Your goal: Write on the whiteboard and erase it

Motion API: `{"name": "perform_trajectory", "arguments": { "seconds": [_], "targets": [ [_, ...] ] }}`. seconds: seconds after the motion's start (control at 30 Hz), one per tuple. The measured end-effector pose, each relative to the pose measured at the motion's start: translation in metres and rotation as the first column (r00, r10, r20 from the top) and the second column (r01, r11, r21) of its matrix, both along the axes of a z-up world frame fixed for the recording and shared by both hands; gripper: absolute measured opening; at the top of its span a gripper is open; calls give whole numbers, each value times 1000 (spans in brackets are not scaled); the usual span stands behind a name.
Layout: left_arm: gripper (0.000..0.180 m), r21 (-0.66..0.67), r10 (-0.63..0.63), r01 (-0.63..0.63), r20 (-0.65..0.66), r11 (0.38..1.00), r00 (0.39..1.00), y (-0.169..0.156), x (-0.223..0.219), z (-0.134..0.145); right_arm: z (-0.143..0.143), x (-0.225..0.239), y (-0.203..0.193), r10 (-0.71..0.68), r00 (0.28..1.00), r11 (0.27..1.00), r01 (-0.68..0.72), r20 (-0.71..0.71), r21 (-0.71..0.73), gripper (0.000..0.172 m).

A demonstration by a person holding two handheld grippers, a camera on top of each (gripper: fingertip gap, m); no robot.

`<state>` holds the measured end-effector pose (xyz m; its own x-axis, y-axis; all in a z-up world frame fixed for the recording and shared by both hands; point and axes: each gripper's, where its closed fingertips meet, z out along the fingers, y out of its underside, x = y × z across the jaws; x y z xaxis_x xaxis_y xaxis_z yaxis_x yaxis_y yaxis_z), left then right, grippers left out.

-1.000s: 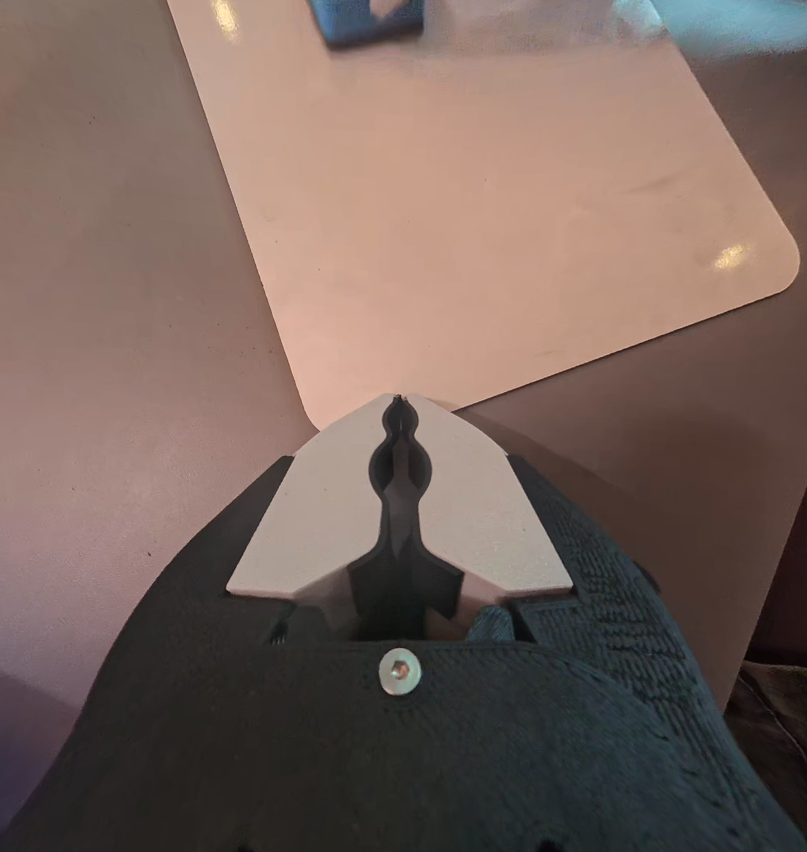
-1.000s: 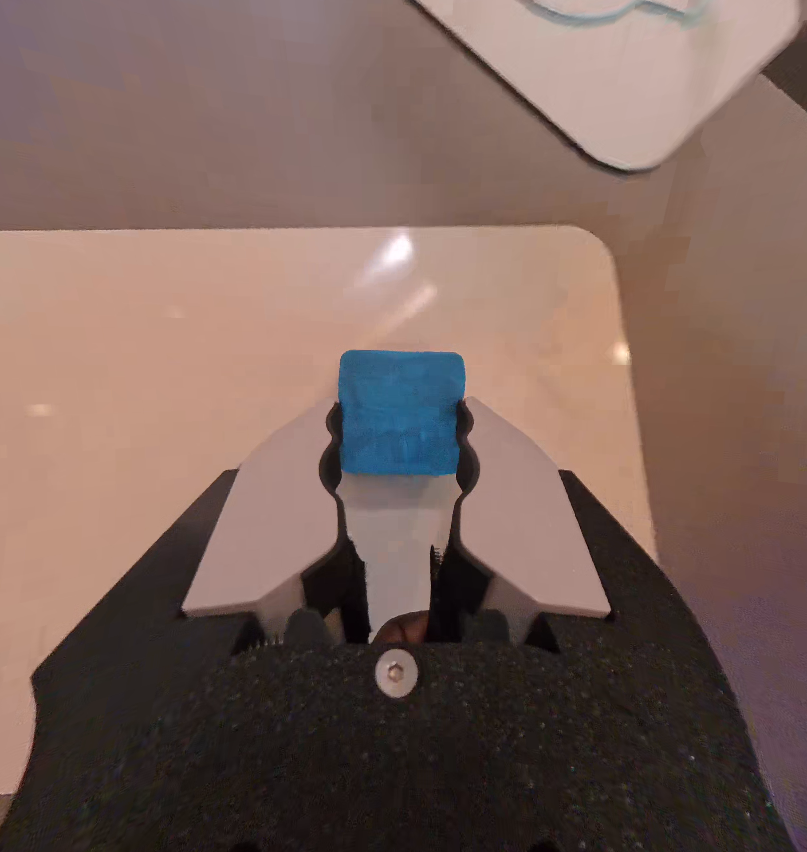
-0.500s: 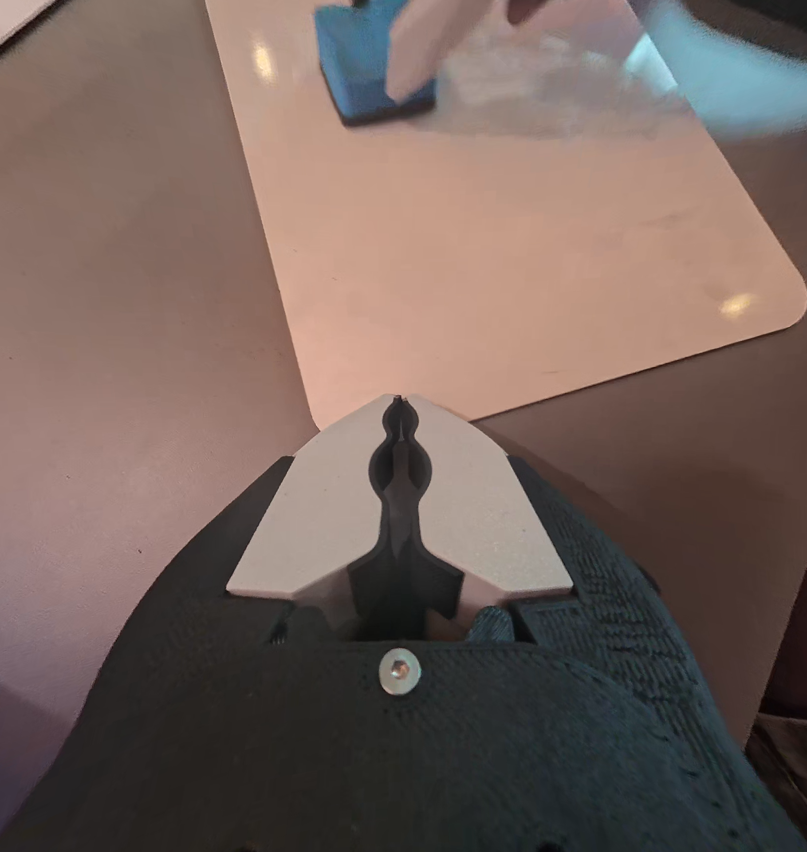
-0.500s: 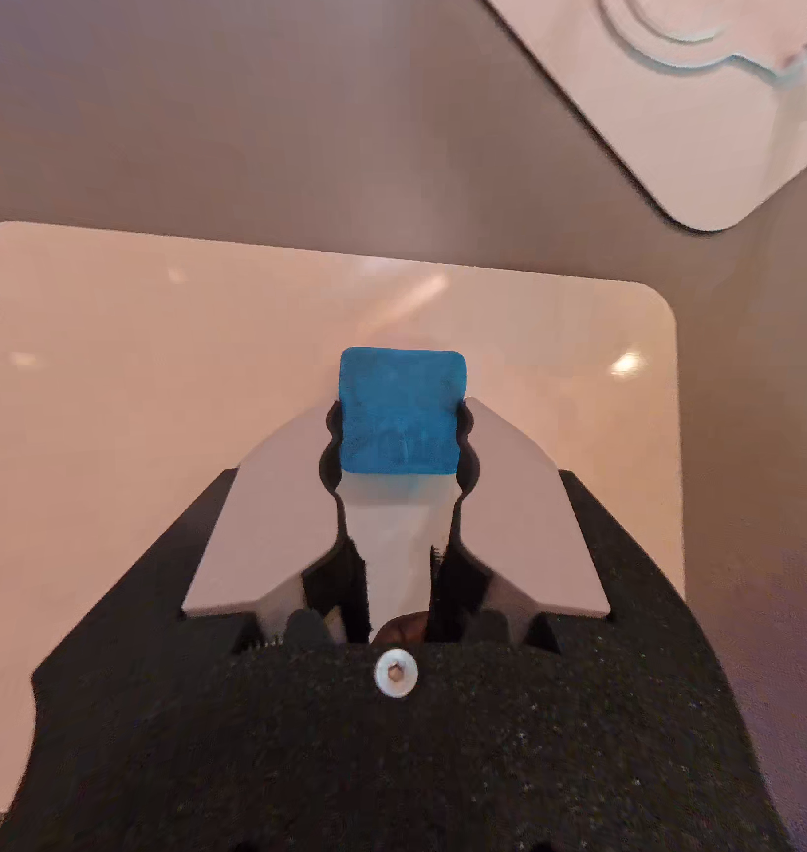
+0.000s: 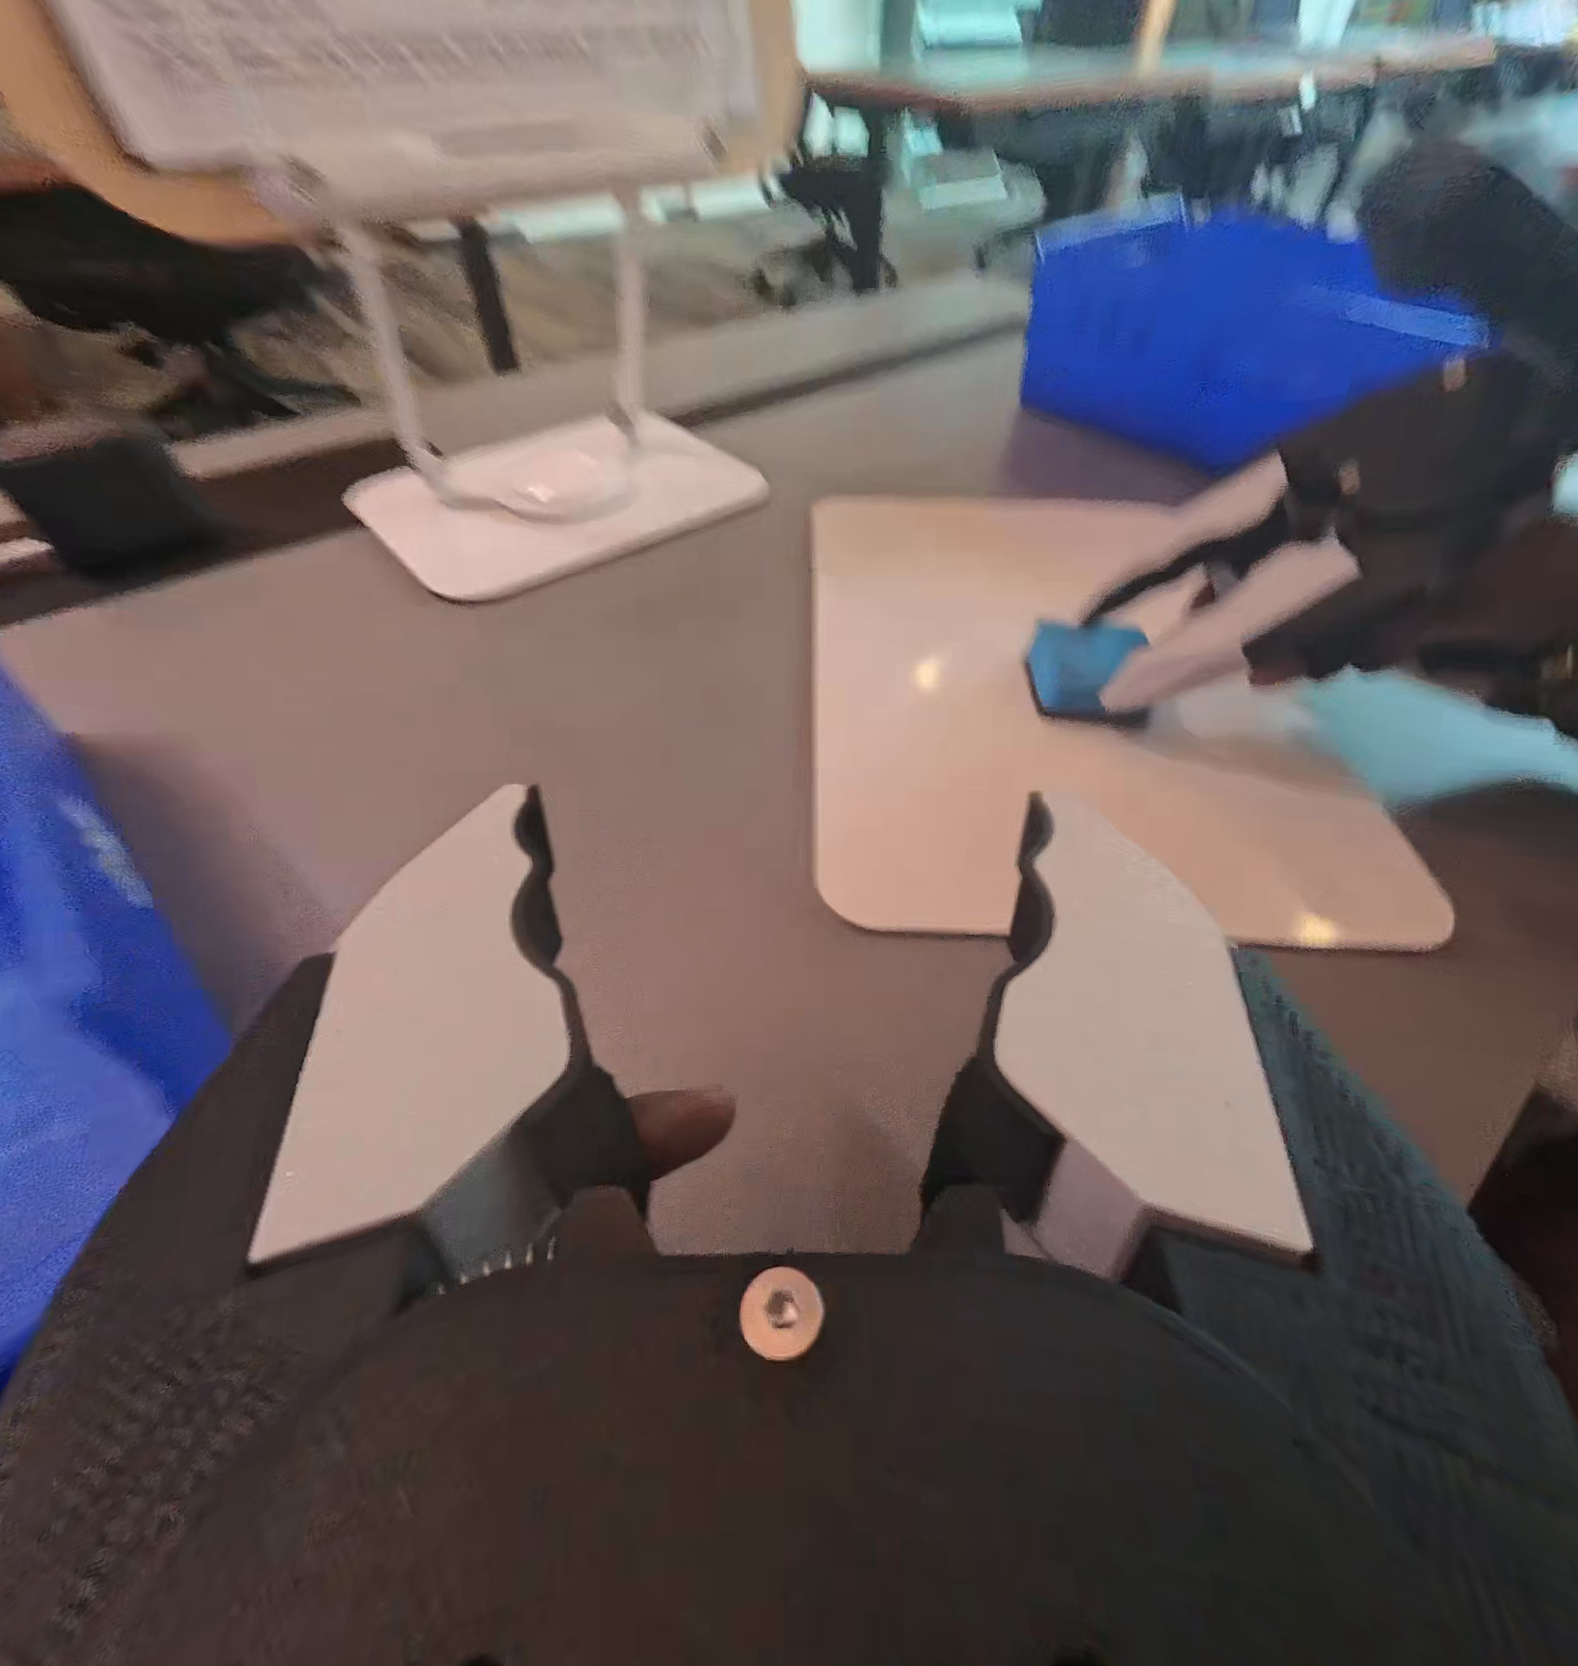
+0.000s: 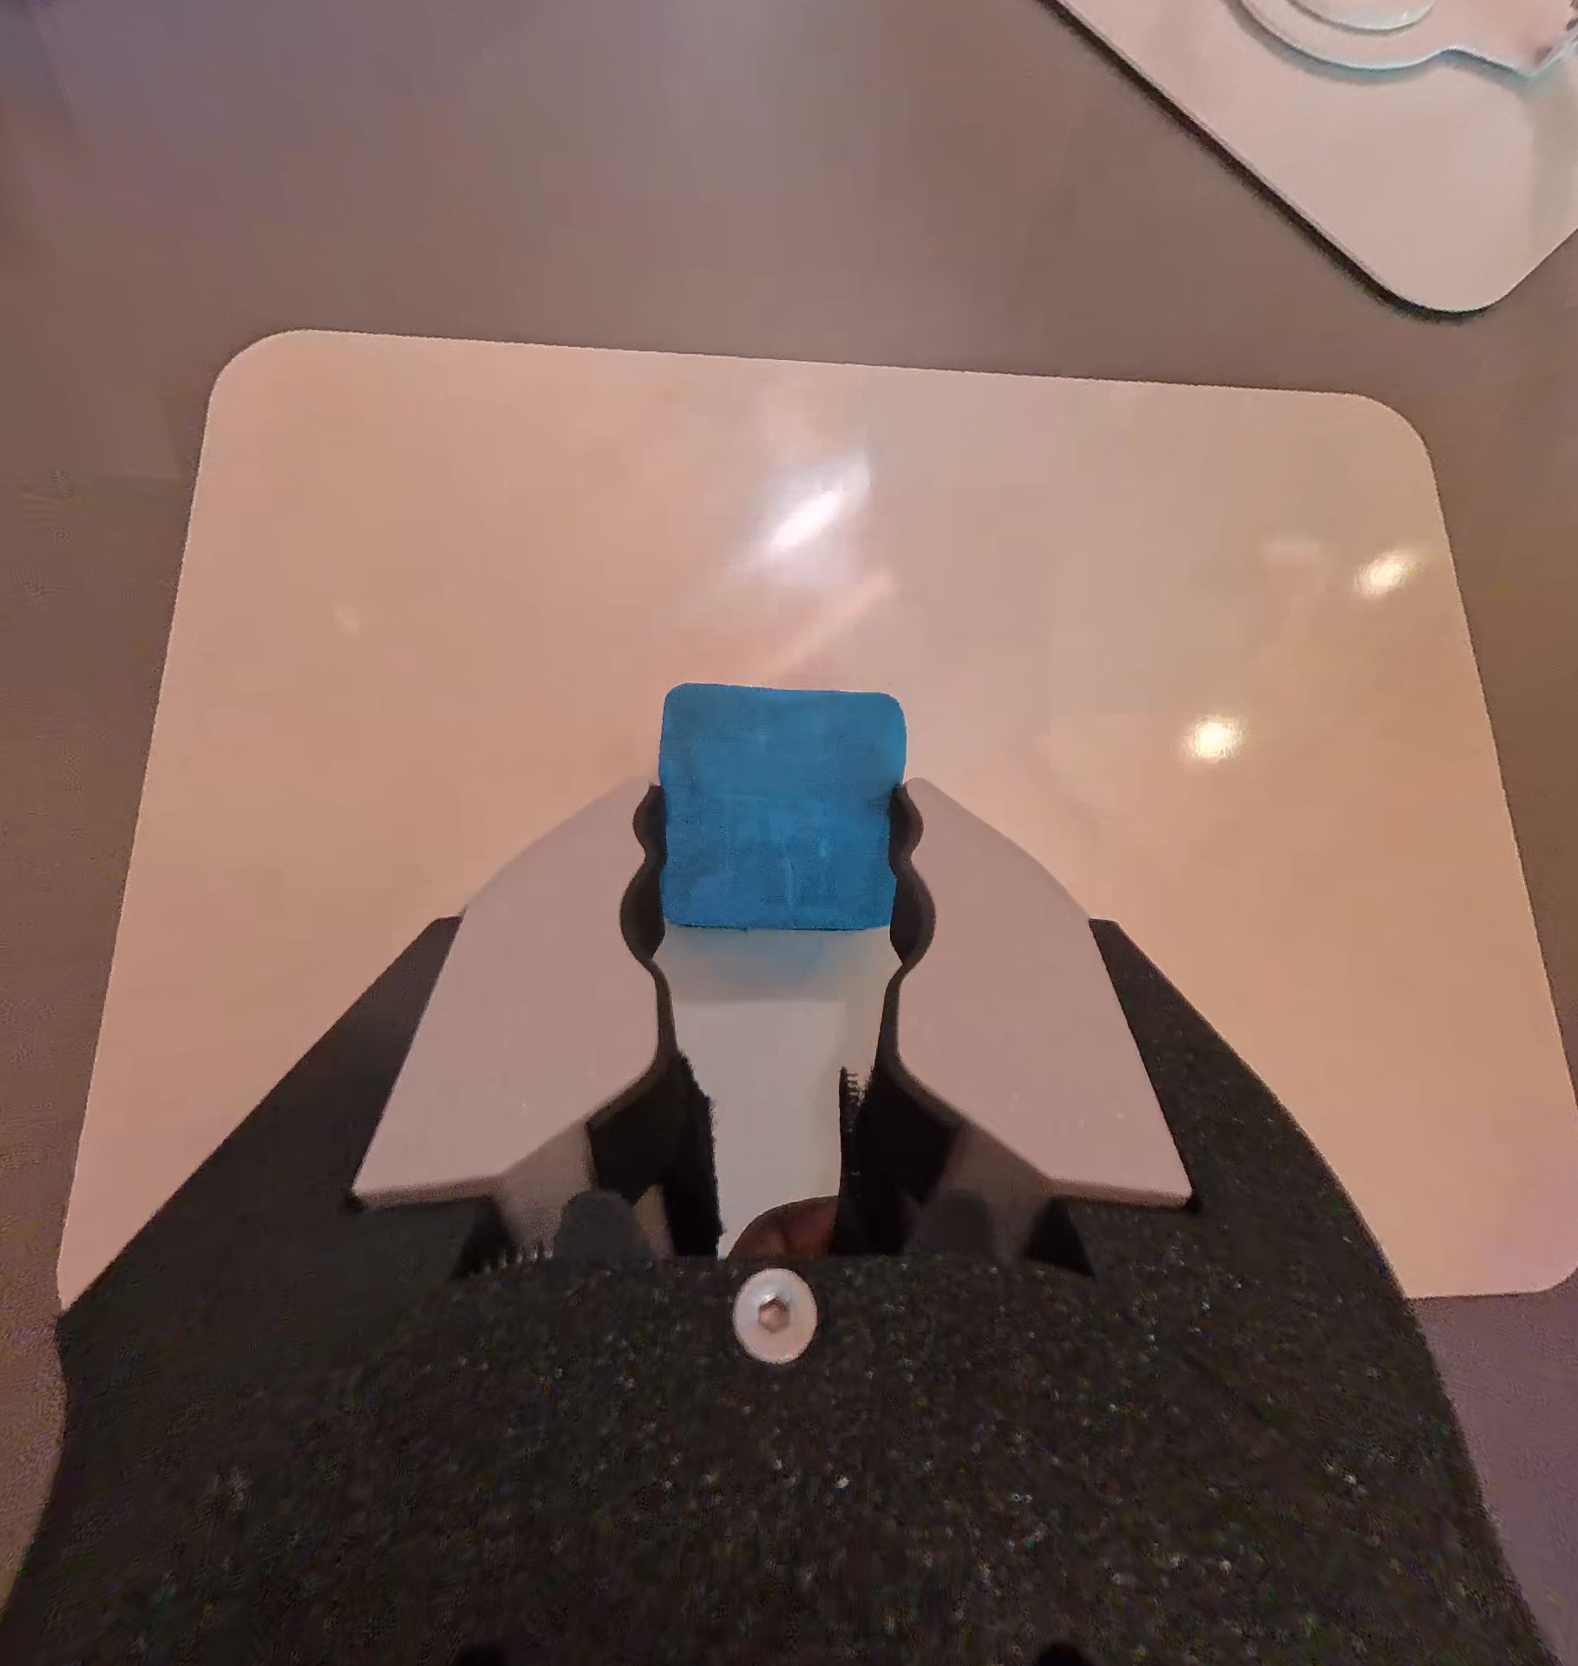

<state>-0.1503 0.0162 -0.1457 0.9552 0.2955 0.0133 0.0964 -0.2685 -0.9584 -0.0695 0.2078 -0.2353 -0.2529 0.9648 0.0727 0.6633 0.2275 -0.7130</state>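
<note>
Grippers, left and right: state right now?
Left gripper: open wide, nothing between its fingers.
Right gripper: closed on the square blue felt eraser, pads pressing both sides, over the white whiteboard.

Square felt eraser (image 6: pixel 780 807): bright blue top, dark underside.
Rounded-corner flat whiteboard (image 6: pixel 406 631): glossy off-white with a warm pinkish cast.
Table top (image 5: pixel 587 685): matt grey-brown.
Gripper fingers (image 6: pixel 533 1019): pale grey, with black wavy pads.
Plastic bin (image 5: pixel 1218 352): deep blue.
Sign stand base (image 5: pixel 569 514): white.
</note>
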Motion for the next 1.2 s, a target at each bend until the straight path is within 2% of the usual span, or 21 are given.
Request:
{"name": "perform_trajectory", "arguments": {
  "seconds": [0.07, 0.13, 0.23, 0.33, 0.43, 0.53, 0.63, 0.67, 0.77, 0.87, 0.97, 1.03, 1.07, 1.13, 1.2],
  "targets": [
    [105, 114, 68, -68, 0, 991, 998, -21, -15, 30, 1, 6, 1, -18, 1000, 1000, 17, -24, -23, 48],
    [104, 184, 171, -164, -22, 969, 985, -44, -35, 44, 6, 7, 13, -58, 997, 998, 56, -50, -27, 48],
    [91, 189, 268, -270, 34, 944, 963, -70, -55, 37, 36, -6, 54, -164, 977, 985, 156, -137, -69, 48],
    [85, 152, 285, -297, 95, 943, 954, -81, -63, 26, 56, -24, 123, -307, 940, 952, 305, -149, -37, 48],
    [89, 106, 318, -319, 24, 942, 948, -92, -75, 23, 47, -40, 188, -435, 896, 900, 433, -88, -47, 48],
    [91, 65, 351, -351, 13, 934, 936, -101, -96, 22, 17, -42, 228, -521, 854, 852, 520, -3, -53, 48],
    [86, -54, 419, -422, -66, 905, 906, -116, -136, 14, -3, -38, 236, -528, 849, 847, 529, 40, -56, 50],
    [82, -101, 429, -436, -85, 894, 899, -119, -151, 9, 1, -38, 238, -536, 844, 843, 536, 9, -51, 52],
    [72, -257, 444, -450, -82, 855, 892, -124, -191, -11, 25, -39, 239, -542, 832, 840, 539, -115, -58, 78],
    [60, -468, 472, -427, -22, 774, 881, -133, -219, -44, 50, -39, 234, -523, 819, 851, 516, -238, -93, 82],
    [56, -649, 480, -352, 22, 674, 877, -142, -232, -73, 67, -40, 227, -500, 811, 865, 487, -304, -125, 81],
    [55, -714, 455, -272, 72, 645, 888, -141, -232, -89, 75, -40, 223, -490, 808, 871, 469, -328, -145, 81],
    [54, -752, 458, -247, 81, 611, 885, -144, -233, -97, 77, -40, 222, -484, 808, 875, 460, -337, -153, 80],
    [21, -748, 445, -200, 141, 633, 884, -140, -232, -100, 81, -40, 219, -475, 808, 880, 446, -349, -165, 79],
    [18, -762, 433, -184, 138, 621, 891, -143, -231, -102, 84, -41, 215, -461, 812, 887, 426, -358, -177, 79]
  ]
}}
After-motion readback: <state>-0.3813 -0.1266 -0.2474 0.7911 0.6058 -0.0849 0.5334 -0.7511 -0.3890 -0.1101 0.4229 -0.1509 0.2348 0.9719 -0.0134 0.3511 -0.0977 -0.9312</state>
